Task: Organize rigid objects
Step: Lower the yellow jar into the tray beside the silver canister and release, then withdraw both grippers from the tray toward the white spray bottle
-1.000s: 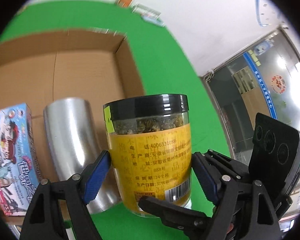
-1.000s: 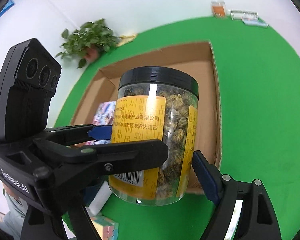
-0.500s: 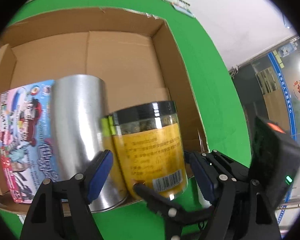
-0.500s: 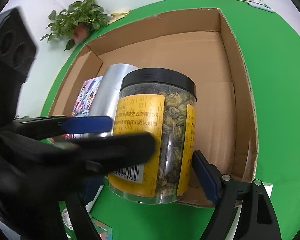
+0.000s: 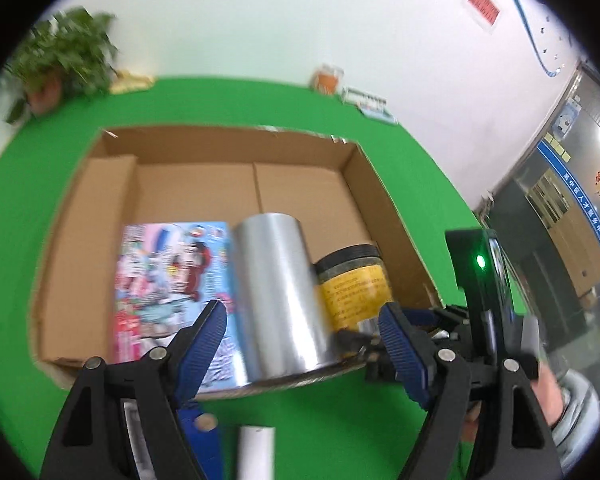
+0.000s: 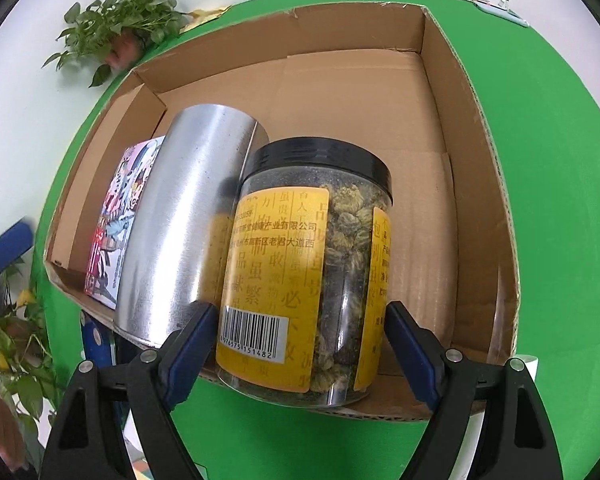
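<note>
A clear jar (image 6: 304,272) with a black lid and yellow label, full of dried flowers, lies in the open cardboard box (image 6: 480,128) beside a silver tin (image 6: 180,232) and a colourful flat carton (image 6: 120,208). My right gripper (image 6: 296,336) is shut on the jar near its base, at the box's near edge. In the left wrist view the jar (image 5: 352,284), the tin (image 5: 276,288) and the carton (image 5: 172,272) lie side by side in the box (image 5: 80,216). My left gripper (image 5: 304,340) is open and empty, just in front of the box.
The box sits on a green table (image 5: 340,432). A white tube (image 5: 256,452) and a blue object (image 5: 200,428) lie on the table under my left gripper. A potted plant (image 6: 128,24) and small cards (image 5: 364,98) stand at the table's far edge.
The right gripper has carried the jar down into the box next to the tin. The left gripper has let go of the jar and drawn back from the box.
</note>
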Demonstrator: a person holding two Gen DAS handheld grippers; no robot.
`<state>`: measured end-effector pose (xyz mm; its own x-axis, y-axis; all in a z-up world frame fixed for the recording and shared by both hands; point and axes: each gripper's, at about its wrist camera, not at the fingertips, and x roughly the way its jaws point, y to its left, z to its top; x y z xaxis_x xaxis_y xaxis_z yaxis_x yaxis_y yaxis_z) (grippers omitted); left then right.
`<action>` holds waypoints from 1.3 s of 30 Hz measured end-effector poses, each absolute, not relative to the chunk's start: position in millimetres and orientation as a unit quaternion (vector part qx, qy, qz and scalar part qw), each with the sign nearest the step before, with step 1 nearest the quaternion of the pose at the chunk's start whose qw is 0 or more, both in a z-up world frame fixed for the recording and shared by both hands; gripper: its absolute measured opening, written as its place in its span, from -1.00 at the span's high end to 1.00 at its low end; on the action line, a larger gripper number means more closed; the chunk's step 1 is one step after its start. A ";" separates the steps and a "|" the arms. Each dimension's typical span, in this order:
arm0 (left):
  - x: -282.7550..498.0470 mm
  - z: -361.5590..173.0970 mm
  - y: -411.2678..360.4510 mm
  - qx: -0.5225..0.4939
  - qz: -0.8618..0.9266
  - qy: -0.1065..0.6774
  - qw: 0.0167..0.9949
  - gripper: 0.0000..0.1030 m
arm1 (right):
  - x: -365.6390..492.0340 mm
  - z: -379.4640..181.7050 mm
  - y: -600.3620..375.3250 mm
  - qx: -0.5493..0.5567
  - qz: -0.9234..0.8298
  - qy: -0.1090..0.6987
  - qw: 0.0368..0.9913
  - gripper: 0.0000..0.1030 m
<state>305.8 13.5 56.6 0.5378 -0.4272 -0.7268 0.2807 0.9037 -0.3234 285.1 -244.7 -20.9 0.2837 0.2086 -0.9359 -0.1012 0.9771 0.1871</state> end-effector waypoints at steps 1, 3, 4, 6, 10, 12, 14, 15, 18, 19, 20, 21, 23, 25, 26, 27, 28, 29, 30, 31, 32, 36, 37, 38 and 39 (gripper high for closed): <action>298.6 57.6 17.3 -0.080 -0.197 0.428 0.879 -0.52 | 284.8 -20.8 -245.0 0.046 0.096 0.591 0.799 -0.61; 281.3 62.1 23.9 -0.073 -0.185 0.406 0.892 -0.52 | 283.7 -20.7 -244.6 0.045 0.096 0.589 0.801 -0.64; 270.7 63.2 28.9 -0.070 -0.184 0.394 0.898 -0.52 | 283.1 -20.4 -245.4 0.044 0.096 0.589 0.801 -0.64; 250.9 66.6 36.2 -0.061 -0.165 0.362 0.915 -0.53 | 281.9 -19.2 -245.0 0.037 0.095 0.592 0.800 -0.68; 224.1 74.2 58.4 -0.053 -0.102 0.288 0.951 -0.57 | 252.7 15.4 -239.3 0.000 0.080 0.530 0.844 -1.00; 207.8 77.8 67.6 -0.054 -0.065 0.256 0.963 -0.60 | 226.0 39.3 -235.0 -0.018 0.065 0.478 0.876 -0.99; 194.6 78.5 74.7 -0.062 -0.046 0.238 0.968 -0.60 | 192.6 58.3 -230.5 -0.023 0.047 0.423 0.904 -0.99; 188.3 77.7 78.3 -0.071 -0.037 0.233 0.969 -0.60 | 176.8 64.1 -228.9 -0.023 0.042 0.400 0.915 -0.99; 179.7 73.0 84.5 -0.089 -0.035 0.233 0.968 -0.60 | 136.4 72.5 -224.1 -0.013 0.037 0.349 0.936 -0.99; 175.7 69.9 85.7 -0.091 -0.033 0.234 0.967 -0.60 | 124.7 73.4 -221.2 -0.014 0.033 0.337 0.941 -0.99; 171.1 66.7 85.2 -0.091 -0.028 0.232 0.968 -0.60 | 115.7 73.9 -217.6 -0.018 0.026 0.327 0.944 -0.99; 168.9 63.4 84.5 -0.090 -0.025 0.228 0.969 -0.60 | 103.6 73.0 -214.6 -0.022 0.019 0.315 0.949 -0.99; 160.2 58.5 80.9 -0.087 -0.020 0.223 0.971 -0.60 | 86.9 71.5 -209.7 -0.029 0.020 0.304 0.952 -0.99; 153.7 52.1 75.5 -0.076 -0.025 0.234 0.969 -0.60 | 73.4 65.2 -206.9 -0.034 0.013 0.301 0.953 -0.99; 150.2 48.2 71.4 -0.070 -0.031 0.241 0.967 -0.60 | 67.3 61.6 -209.4 -0.033 0.014 0.302 0.953 -0.99; 147.7 45.4 69.1 -0.067 -0.036 0.245 0.966 -0.60 | 60.2 58.2 -209.8 -0.027 0.016 0.302 0.953 -0.99; 145.5 42.8 66.3 -0.065 -0.040 0.249 0.965 -0.60 | 56.0 54.7 -213.7 -0.026 0.016 0.301 0.953 -0.99; 143.0 40.0 63.2 -0.063 -0.044 0.253 0.964 -0.60 | 50.3 52.0 -213.9 -0.025 0.015 0.299 0.954 -0.99; 140.4 36.8 59.4 -0.060 -0.047 0.257 0.963 -0.60 | 47.3 49.1 -215.5 -0.024 0.015 0.298 0.954 -0.99; 138.7 34.6 56.4 -0.056 -0.048 0.260 0.963 -0.60 | 46.4 45.6 -218.4 -0.025 0.017 0.297 0.955 -0.99; 137.1 31.5 52.7 -0.050 -0.049 0.265 0.962 -0.60 | 41.2 42.8 -217.9 -0.025 0.017 0.295 0.955 -0.99; 131.2 20.0 44.0 -0.048 -0.055 0.289 0.955 -0.59 | 30.7 33.8 -223.4 -0.035 0.027 0.287 0.957 -0.99; 128.7 18.6 43.2 -0.049 -0.053 0.290 0.954 -0.59 | 28.3 31.1 -224.4 -0.038 0.025 0.286 0.957 -0.99; 125.2 16.7 42.7 -0.050 -0.050 0.289 0.955 -0.37 | 27.5 28.1 -226.9 -0.041 0.024 0.287 0.957 -0.99; 124.0 15.2 42.8 -0.052 -0.053 0.292 0.954 0.20 | 24.6 24.4 -228.2 -0.041 0.023 0.290 0.956 -0.99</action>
